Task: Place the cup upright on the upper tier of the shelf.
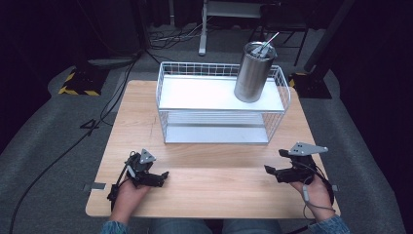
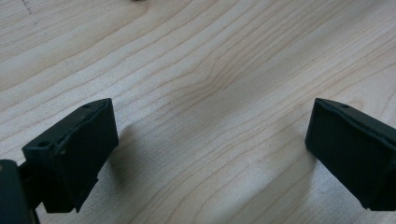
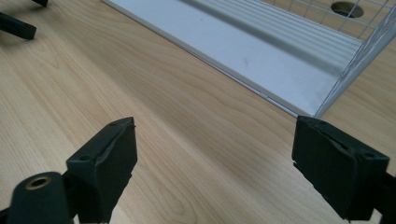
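Observation:
A steel tumbler [image 1: 254, 71] with a straw stands on the top shelf of a white wire rack [image 1: 221, 103], at its right end. My left gripper [image 1: 163, 176] rests low over the wooden table [image 1: 209, 190] near the front left, open, with bare wood between its jaws [image 2: 210, 135]. My right gripper [image 1: 272, 163] is held at the front right, also open and holding nothing; its view looks across the table at the rack's bottom shelf [image 3: 261, 51].
The rack takes up the middle and back of the table. Bare wood lies between the two grippers along the front. Beyond the table are a grey floor, cables and stand legs [image 1: 202, 29] against a dark background.

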A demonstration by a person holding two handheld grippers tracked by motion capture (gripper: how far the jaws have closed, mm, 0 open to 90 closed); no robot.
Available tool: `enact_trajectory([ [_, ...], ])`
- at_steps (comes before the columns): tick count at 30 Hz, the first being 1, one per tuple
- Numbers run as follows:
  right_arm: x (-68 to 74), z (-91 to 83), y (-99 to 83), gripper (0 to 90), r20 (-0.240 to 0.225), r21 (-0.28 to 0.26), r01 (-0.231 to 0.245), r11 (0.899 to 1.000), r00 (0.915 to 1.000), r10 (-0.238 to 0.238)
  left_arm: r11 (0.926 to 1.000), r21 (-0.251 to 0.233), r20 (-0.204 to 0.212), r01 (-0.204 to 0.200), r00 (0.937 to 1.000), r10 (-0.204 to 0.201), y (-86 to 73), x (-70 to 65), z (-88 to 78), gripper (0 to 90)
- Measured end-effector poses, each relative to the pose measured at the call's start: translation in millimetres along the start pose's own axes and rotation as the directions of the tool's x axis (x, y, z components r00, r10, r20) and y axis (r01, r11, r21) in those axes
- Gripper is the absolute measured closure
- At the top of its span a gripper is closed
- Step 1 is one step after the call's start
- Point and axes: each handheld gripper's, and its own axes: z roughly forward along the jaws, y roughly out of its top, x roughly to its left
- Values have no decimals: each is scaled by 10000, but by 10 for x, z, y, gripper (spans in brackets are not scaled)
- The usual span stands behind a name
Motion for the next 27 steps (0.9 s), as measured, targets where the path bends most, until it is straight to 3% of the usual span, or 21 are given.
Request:
enact_trajectory([
  [8, 33, 155, -192, 144, -86, 7, -231, 9997, 9997, 231, 10000, -4, -4, 11, 10000, -11, 0, -1, 0, 30],
  [27, 69, 372, -486, 144, -31, 1042, -323, 9940, 9995, 328, 10000, -1, -6, 20, 10000, -20, -2, -2, -1, 30],
])
